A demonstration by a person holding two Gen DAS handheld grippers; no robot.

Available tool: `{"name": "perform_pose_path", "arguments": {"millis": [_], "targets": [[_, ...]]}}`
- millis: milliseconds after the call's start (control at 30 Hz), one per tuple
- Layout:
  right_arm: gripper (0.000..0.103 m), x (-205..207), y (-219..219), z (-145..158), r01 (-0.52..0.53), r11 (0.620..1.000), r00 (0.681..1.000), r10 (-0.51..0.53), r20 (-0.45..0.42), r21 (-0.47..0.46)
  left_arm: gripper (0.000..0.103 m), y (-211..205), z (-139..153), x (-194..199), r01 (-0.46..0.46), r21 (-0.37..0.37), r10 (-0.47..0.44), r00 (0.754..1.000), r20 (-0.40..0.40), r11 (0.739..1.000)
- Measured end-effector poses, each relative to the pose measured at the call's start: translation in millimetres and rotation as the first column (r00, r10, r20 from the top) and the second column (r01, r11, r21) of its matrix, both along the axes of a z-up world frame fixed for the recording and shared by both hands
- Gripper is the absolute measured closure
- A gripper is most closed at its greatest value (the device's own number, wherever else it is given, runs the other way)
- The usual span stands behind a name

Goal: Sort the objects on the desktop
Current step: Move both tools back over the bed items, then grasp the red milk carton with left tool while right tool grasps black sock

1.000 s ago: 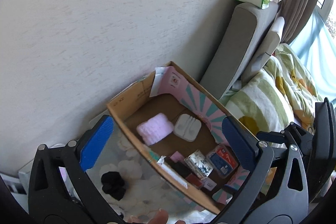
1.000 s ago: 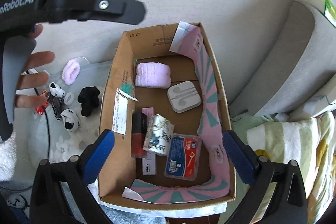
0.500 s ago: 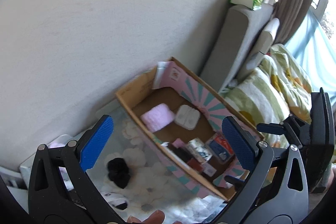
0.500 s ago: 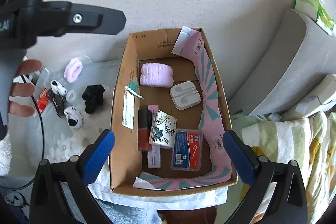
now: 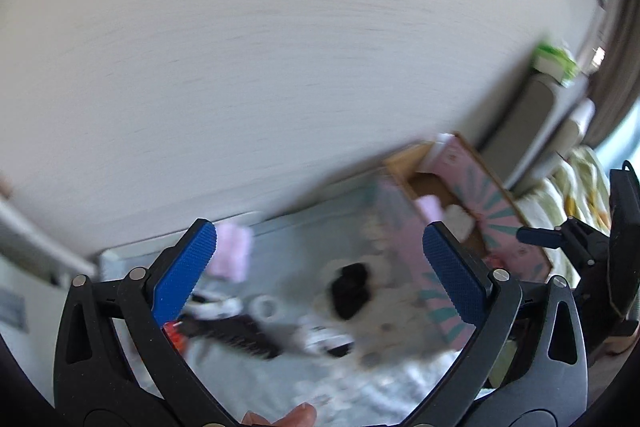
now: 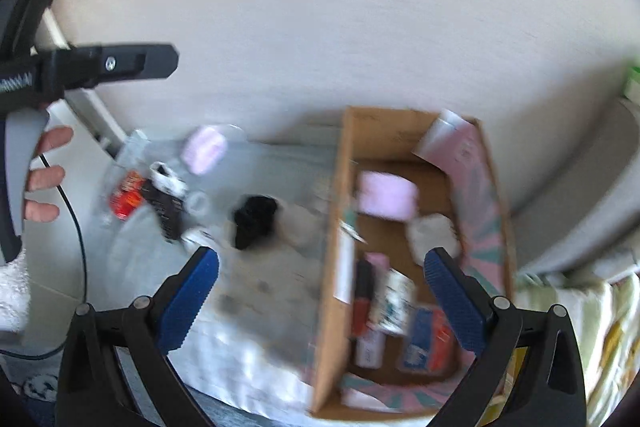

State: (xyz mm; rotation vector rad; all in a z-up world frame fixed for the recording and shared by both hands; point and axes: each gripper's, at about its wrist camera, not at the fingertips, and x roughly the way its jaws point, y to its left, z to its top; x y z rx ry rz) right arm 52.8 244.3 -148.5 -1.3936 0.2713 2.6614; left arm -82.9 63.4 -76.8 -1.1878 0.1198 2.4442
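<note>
Both views motion-blurred. Left tool [image 5: 320, 267]: blue pads wide apart, empty, over loose clutter on pale cloth-covered counter [image 6: 260, 291]. Right tool [image 6: 322, 291]: pads wide apart, empty, straddling left wall of open brown cardboard box with pink-teal lining [image 6: 340, 187].

Unsorted on counter: black crumpled fabric lump [image 6: 254, 215], pale pink fluffy ring [image 6: 204, 149], small red packet [image 6: 128, 195], black comb-like item [image 6: 166, 207].

Risks, judged:
- Blur hides edges; grab may miss or take two items.
- Right tool may knock box wall.
- Soft lump may slip.
</note>
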Motion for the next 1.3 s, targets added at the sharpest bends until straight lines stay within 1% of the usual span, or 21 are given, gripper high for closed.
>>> {"name": "perform_pose_path", "arguments": {"millis": [133,233,333,400,467,533,600,633,733,767,900,1000,1100,1133,1200,1267,1300], "targets": [[0.000,-29,-26,1,-0.089,0.996,0.996,0.089,0.000,0.011,0.000,-51,-4,-1,-0.106,-0.007,0.106,0.994,0.010,0.994],[0.000,-45,-42,-2,-0.142,0.990,0.990,0.142,0.012,0.017,0.000,-90,-17,-2,-0.183,-0.020,0.184,0.982,0.037,0.983],[0.000,-61,-55,-10,-0.182,0.983,0.983,0.182,0.036,0.012,0.000,-117,-32,-1,-0.231,-0.042,0.234,0.970,0.067,0.972],[0.000,-68,-60,-18,-0.197,0.980,0.979,0.197,0.050,0.003,0.000,-131,-45,0,-0.239,-0.062,0.244,0.965,0.097,0.969],[0.000,-75,-64,-25,-0.213,0.977,0.975,0.213,0.069,-0.004,0.000,-143,-59,1,-0.252,-0.107,0.264,0.957,0.122,0.962],[0.000,-82,-68,-35,-0.232,0.973,0.968,0.232,0.092,-0.010,0.000,-153,-73,2,-0.242,-0.140,0.262,0.955,0.142,0.960],[0.000,-87,-71,-44,-0.250,0.968,0.961,0.250,0.118,-0.015,0.000,-159,-87,4,-0.236,-0.184,0.262,0.955,0.135,0.954],[0.000,-89,-72,-49,-0.258,0.966,0.957,0.258,0.131,-0.016,0.000,-159,-95,5,-0.227,-0.221,0.257,0.959,0.121,0.949],[0.000,-98,-76,-65,-0.271,0.962,0.947,0.270,0.172,-0.022,0.001,-157,-115,4,-0.179,-0.303,0.219,0.971,0.102,0.936],[0.000,-101,-76,-70,-0.267,0.963,0.946,0.267,0.185,-0.027,0.001,-156,-121,2,-0.161,-0.314,0.203,0.973,0.105,0.936],[0.000,-111,-70,-87,-0.234,0.971,0.945,0.239,0.222,-0.050,0.003,-157,-145,-4,-0.115,-0.331,0.166,0.978,0.128,0.937],[0.000,-120,-63,-100,-0.203,0.979,0.947,0.201,0.250,-0.018,0.009,-159,-163,-9,-0.086,-0.348,0.146,0.978,0.150,0.934],[0.000,-128,-55,-113,-0.193,0.981,0.932,0.194,0.305,-0.034,0.012,-159,-179,-13,-0.050,-0.370,0.113,0.982,0.151,0.928],[0.000,-130,-54,-116,-0.191,0.981,0.928,0.193,0.318,-0.038,0.014,-160,-184,-14,-0.037,-0.362,0.100,0.983,0.156,0.931],[0.000,-133,-53,-120,-0.191,0.981,0.925,0.190,0.328,-0.030,0.015,-161,-190,-16,-0.026,-0.355,0.090,0.982,0.166,0.934],[0.000,-136,-53,-125,-0.193,0.981,0.920,0.193,0.341,-0.032,0.019,-162,-196,-18,-0.018,-0.363,0.086,0.981,0.173,0.932],[0.000,-137,-53,-128,-0.191,0.981,0.918,0.190,0.349,-0.033,0.019,-162,-199,-18,-0.014,-0.364,0.084,0.981,0.177,0.931]]}}
